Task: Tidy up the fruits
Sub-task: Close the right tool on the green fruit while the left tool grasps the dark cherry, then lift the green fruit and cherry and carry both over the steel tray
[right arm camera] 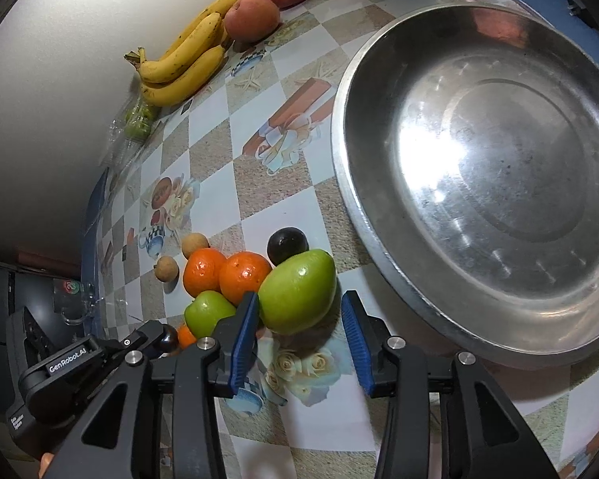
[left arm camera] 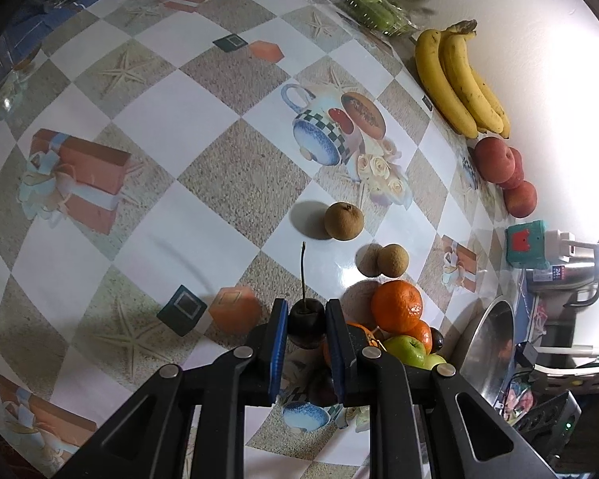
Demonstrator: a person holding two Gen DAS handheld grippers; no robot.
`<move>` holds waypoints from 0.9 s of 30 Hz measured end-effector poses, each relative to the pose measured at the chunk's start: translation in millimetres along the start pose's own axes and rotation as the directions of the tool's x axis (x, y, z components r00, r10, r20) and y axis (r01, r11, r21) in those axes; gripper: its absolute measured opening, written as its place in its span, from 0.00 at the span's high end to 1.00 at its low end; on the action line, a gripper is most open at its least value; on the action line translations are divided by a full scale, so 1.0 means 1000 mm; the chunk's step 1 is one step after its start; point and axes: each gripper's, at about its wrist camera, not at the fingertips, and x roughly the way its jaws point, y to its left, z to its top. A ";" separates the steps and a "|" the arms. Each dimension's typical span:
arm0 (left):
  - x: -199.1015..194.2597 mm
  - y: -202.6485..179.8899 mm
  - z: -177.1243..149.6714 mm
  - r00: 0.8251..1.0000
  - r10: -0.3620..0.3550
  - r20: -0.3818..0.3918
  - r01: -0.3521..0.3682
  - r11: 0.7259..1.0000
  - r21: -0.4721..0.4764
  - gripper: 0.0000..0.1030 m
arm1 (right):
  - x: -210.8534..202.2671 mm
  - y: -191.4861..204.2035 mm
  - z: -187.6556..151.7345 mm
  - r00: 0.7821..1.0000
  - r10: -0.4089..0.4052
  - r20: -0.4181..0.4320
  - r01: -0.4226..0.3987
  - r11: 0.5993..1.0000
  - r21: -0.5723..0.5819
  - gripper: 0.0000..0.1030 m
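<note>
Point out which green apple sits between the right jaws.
The larger green apple, nearest the metal bowl; the smaller green apple lies left, outside them.

Cherry: a dark, glossy round cherry [left arm camera: 306, 317] with a thin upright stem.
Green fruits: a large smooth green apple-like fruit [right arm camera: 297, 291], tilted, with a smaller green one [right arm camera: 207, 313] beside it.
Oranges: two shiny round oranges [right arm camera: 223, 273], touching.
Bananas: a yellow bunch [left arm camera: 459, 80] by the wall.
Peaches: three reddish [left arm camera: 501, 171], past the bananas.
</note>
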 end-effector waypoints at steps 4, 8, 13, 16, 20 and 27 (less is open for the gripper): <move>0.001 0.001 0.001 1.000 0.001 -0.004 -0.001 1.000 -0.002 0.80 | 0.010 -0.001 0.001 1.000 0.009 -0.014 -0.008 0.999 0.039 0.57; 0.001 0.002 0.001 1.000 0.003 -0.004 -0.003 1.000 -0.007 0.80 | 0.011 -0.002 0.000 1.000 0.018 -0.012 -0.017 0.998 0.056 0.57; 0.001 0.002 0.001 1.000 0.005 -0.003 -0.005 1.000 -0.008 0.80 | 0.010 -0.003 -0.001 1.000 0.022 -0.004 -0.021 0.998 0.065 0.57; 0.000 0.003 0.001 1.000 0.009 0.000 -0.009 1.000 -0.011 0.80 | 0.006 -0.004 0.000 1.000 0.025 0.006 -0.025 0.998 0.061 0.58; -0.001 0.003 0.001 1.000 0.013 0.009 -0.013 1.000 -0.010 0.80 | -0.004 -0.005 0.001 0.999 0.039 0.034 -0.040 0.998 0.055 0.58; -0.005 0.000 0.000 1.000 0.012 0.027 -0.012 1.000 0.001 0.80 | -0.017 -0.006 0.001 0.996 0.081 0.050 -0.083 0.996 0.045 0.58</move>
